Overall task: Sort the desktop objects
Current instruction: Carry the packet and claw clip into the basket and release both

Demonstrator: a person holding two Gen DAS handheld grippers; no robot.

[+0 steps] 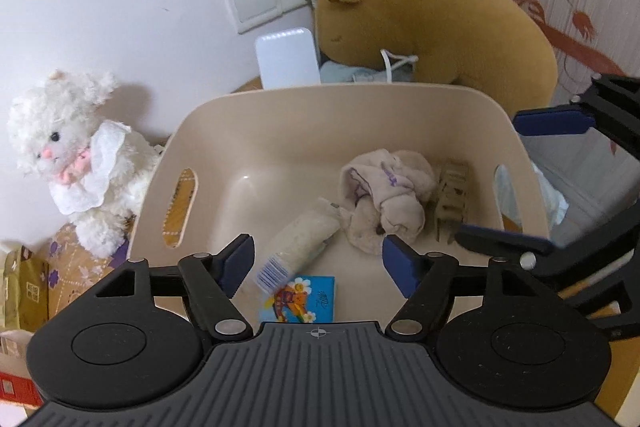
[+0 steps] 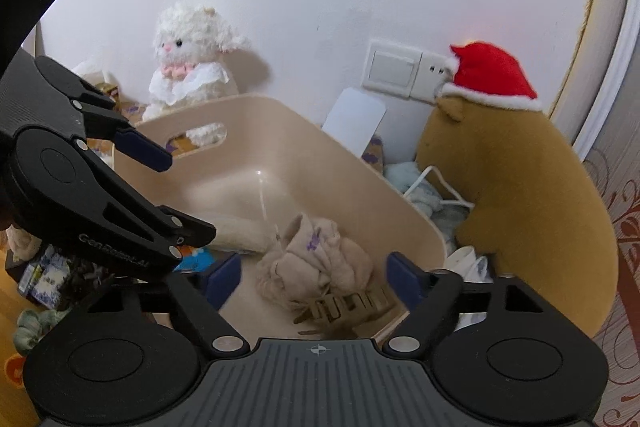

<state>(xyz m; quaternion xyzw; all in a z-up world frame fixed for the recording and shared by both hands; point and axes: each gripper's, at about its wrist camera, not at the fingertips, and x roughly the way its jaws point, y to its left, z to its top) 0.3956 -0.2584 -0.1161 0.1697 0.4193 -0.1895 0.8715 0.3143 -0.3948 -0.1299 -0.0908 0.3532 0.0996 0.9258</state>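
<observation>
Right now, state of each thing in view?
Left gripper: open, empty, over the bin.
Right gripper: open, empty.
Bin: upright, partly filled.
Tube: lying in bin.
Cloth: crumpled in bin.
Hair clip: in bin, beside cloth.
Card: flat in bin.

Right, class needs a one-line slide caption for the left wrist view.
Open left gripper over the beige bin holding a tube, cloth and card.

The beige basket [image 1: 472, 107] is smooth, faintly glossy plastic. Ahead of the fingers [image 1: 240, 259] lies soft, crumpled cloth [image 1: 384, 195]. The white toy [image 1: 68, 155] is fluffy plush.
</observation>
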